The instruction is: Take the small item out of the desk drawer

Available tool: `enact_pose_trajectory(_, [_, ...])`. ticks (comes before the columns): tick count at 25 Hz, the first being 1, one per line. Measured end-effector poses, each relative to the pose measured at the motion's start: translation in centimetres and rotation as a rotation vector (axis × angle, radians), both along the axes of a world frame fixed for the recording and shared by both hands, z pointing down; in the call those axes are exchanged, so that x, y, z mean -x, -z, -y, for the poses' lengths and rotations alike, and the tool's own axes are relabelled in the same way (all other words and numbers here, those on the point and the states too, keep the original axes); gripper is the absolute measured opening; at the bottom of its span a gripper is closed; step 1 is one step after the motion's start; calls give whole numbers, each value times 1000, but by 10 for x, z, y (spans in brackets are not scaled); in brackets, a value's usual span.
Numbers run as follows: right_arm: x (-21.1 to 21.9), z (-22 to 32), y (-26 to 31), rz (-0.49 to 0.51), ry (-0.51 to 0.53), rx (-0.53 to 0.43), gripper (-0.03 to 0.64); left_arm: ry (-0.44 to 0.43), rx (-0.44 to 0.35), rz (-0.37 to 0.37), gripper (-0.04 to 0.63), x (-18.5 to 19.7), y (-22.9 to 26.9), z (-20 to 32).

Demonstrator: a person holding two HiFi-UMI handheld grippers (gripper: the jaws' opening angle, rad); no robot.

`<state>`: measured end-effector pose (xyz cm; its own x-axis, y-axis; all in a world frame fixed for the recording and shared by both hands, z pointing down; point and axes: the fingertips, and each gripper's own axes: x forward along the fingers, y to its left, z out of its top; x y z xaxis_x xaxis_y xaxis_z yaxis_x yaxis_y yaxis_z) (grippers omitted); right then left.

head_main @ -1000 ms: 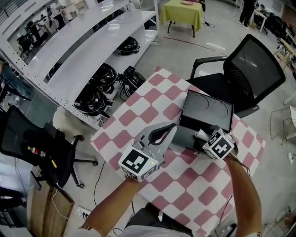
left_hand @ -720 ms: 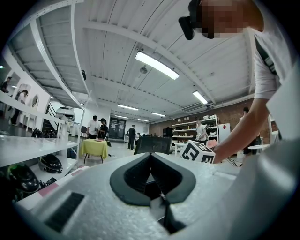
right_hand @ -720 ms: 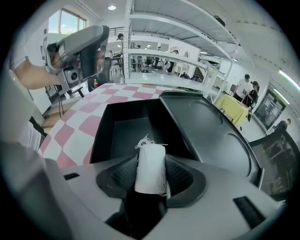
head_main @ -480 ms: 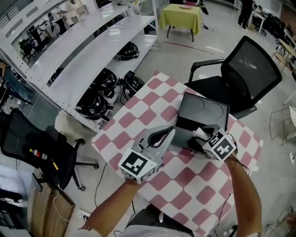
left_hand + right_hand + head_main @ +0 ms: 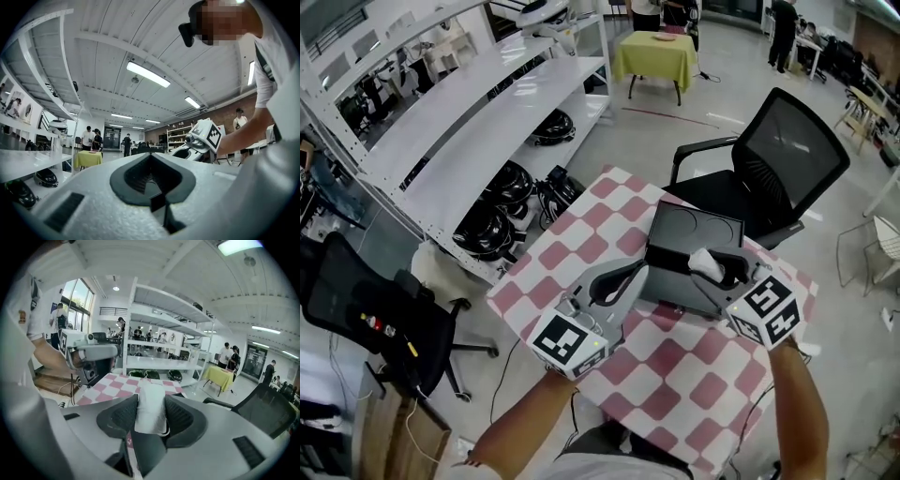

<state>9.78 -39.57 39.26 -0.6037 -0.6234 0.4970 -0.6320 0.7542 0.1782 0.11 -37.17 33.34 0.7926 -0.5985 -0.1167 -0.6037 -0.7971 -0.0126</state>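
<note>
White and soft-looking, the small item [image 5: 701,262] sits pinched between the black pads of the right tongs [image 5: 717,267], just right of centre in the head view, over the front of the black drawer unit [image 5: 694,225]. The right gripper view shows it [image 5: 150,411] upright between the two pads, which press on it from both sides. The left tongs [image 5: 645,268] lie just left of the unit, pressed together with nothing between them; the left gripper view confirms the pads meet [image 5: 152,199]. Both rest over the table [image 5: 581,234], which is covered in a pink-and-white checked cloth. A black office chair [image 5: 787,150] stands at upper right, and long white shelves [image 5: 469,122] run along the upper left.
</note>
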Motion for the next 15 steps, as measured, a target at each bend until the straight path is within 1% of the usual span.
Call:
enact_pose_trajectory(4, [5, -26, 43, 68, 1, -88, 183, -16, -30, -15, 14, -3, 22, -16])
enact_pose_trajectory(9, [12, -60, 85, 155, 6, -175, 183, -30, -60, -32, 14, -2, 46, -35])
enact_pose_trajectory(15, [11, -97, 123, 296, -1, -268, 183, -56, -89, -53, 14, -9, 68, -55])
